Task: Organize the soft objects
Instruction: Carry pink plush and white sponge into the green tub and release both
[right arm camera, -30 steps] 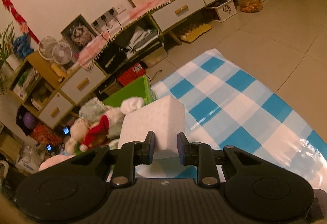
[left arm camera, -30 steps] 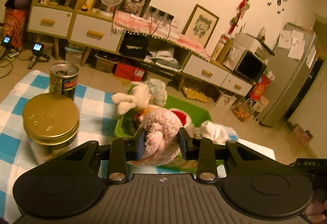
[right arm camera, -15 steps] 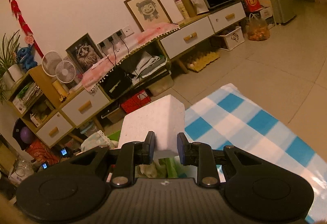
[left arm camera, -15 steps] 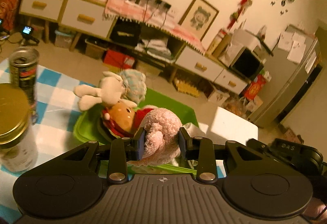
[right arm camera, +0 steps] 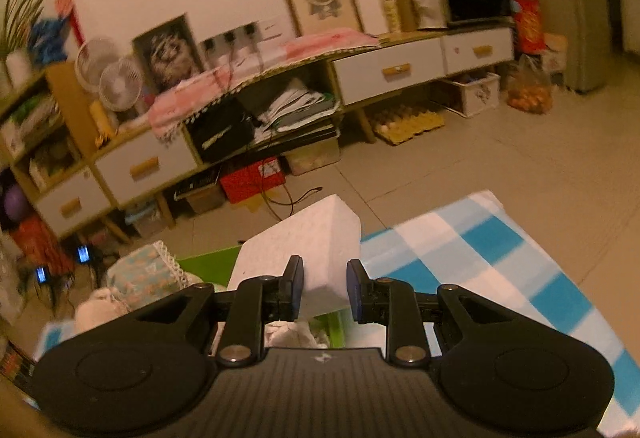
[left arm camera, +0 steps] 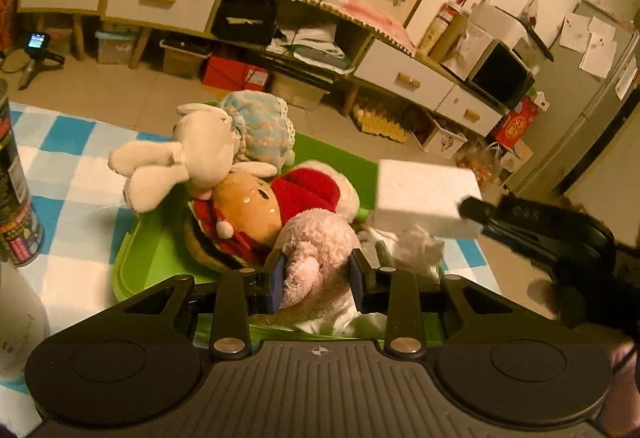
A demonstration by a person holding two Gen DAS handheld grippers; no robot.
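Over the green tray (left arm camera: 138, 258), the left tool (left arm camera: 316, 276) is pinching a pink plush toy (left arm camera: 316, 242) between its two fingers, and the toy hangs low above the near part of the tray. Inside the tray, just beyond the pink plush toy and touching it, lies a brown doll with a red hat (left arm camera: 256, 214). A cream rabbit plush (left arm camera: 188, 162) leans on the far left rim of the tray, with its limbs reaching out over the blue and white checked cloth (left arm camera: 72, 174) that covers the counter. Behind the rabbit, at the far side of the tray, sits a light blue patterned soft thing (left arm camera: 260, 126). The right tool (right arm camera: 322, 288) is closed on a white foam block (right arm camera: 304, 242) and holds it above the right side of the tray; from the left wrist camera the block (left arm camera: 424, 198) shows to the right of the red hat, with some white fluffy material (left arm camera: 416, 246) under it at the right end of the tray. To the left of the tray, on the cloth, stands a printed can (left arm camera: 16, 198), cut by the picture edge. The right wrist picture is somewhat blurred.
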